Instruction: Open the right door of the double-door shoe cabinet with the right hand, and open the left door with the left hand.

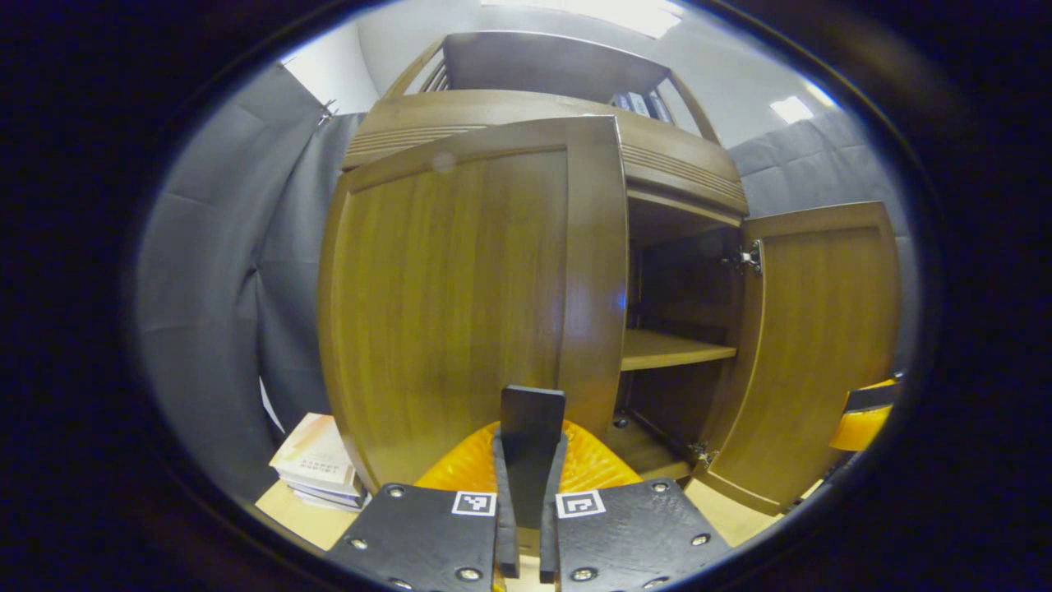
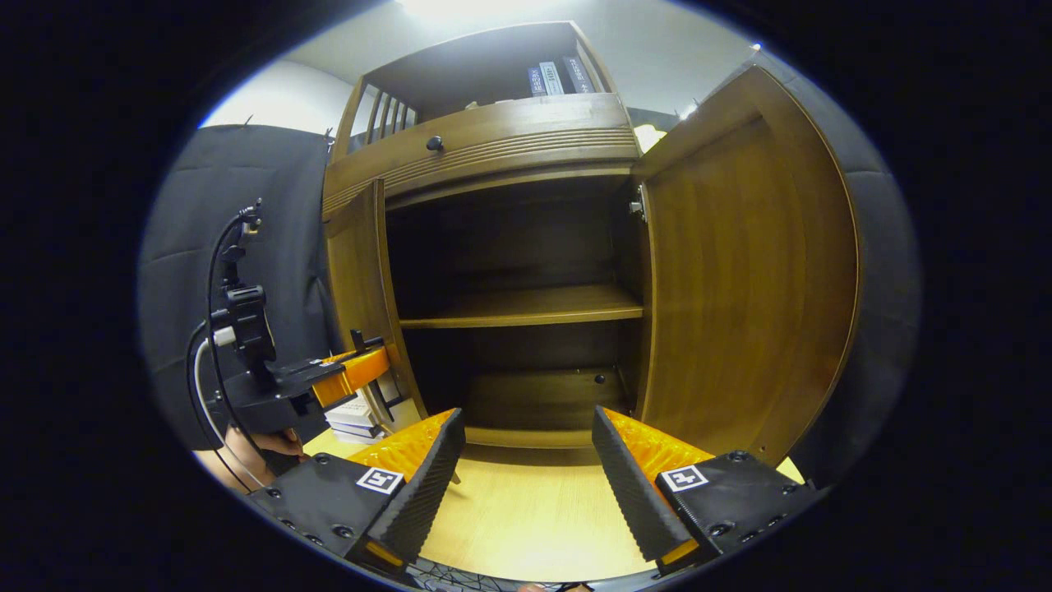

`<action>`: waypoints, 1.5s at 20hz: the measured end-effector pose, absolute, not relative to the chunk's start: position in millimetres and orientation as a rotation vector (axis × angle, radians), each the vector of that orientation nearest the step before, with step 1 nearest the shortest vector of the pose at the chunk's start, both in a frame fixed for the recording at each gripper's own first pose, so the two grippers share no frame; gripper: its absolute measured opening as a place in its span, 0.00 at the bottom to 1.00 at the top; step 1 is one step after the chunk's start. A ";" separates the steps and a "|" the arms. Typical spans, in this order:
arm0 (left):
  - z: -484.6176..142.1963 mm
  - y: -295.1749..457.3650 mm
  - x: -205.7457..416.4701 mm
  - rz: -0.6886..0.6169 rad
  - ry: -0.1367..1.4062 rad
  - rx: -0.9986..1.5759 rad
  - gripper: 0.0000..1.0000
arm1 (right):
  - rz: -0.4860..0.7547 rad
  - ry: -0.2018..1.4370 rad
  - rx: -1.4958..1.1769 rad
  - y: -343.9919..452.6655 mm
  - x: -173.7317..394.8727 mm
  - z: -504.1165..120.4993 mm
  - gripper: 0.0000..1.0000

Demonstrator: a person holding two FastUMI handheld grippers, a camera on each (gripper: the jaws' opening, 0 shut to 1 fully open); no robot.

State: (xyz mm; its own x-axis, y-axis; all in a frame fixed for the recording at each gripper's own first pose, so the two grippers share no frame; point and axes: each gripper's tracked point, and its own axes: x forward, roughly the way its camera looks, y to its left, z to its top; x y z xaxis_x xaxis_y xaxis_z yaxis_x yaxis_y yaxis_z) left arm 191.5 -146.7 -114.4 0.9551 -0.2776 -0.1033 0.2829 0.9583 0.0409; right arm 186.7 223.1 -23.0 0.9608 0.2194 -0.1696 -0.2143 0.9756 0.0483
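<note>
gaping right claw before both open doors, left claw nipped together at left door; book spines unreadable

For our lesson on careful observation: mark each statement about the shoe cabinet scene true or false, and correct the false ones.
1. The right door stands wide open. True.
2. The left gripper is open. False: its fingers are together, at the left door's edge.
3. The right gripper grips the right door. False: it is open, holding nothing.
4. The inner shelf holds shoes. False: it is bare.
5. Books lie beside the cabinet. True.
</note>
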 end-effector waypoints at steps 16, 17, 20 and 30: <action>-104.9 -81.8 135.2 -0.276 0.073 0.056 0.12 | 0.169 0.137 0.035 213.1 176.2 -14.5 0.93; -103.8 -75.7 132.1 -0.269 0.071 0.057 0.12 | 0.165 0.135 0.036 211.3 175.1 -15.0 0.93; -100.3 -56.5 121.0 -0.246 0.069 0.058 0.12 | 0.157 0.136 0.038 209.0 174.3 -14.6 0.93; -83.0 34.1 96.4 -0.239 0.033 0.041 0.10 | 0.188 0.118 -0.014 219.7 178.1 -5.2 0.93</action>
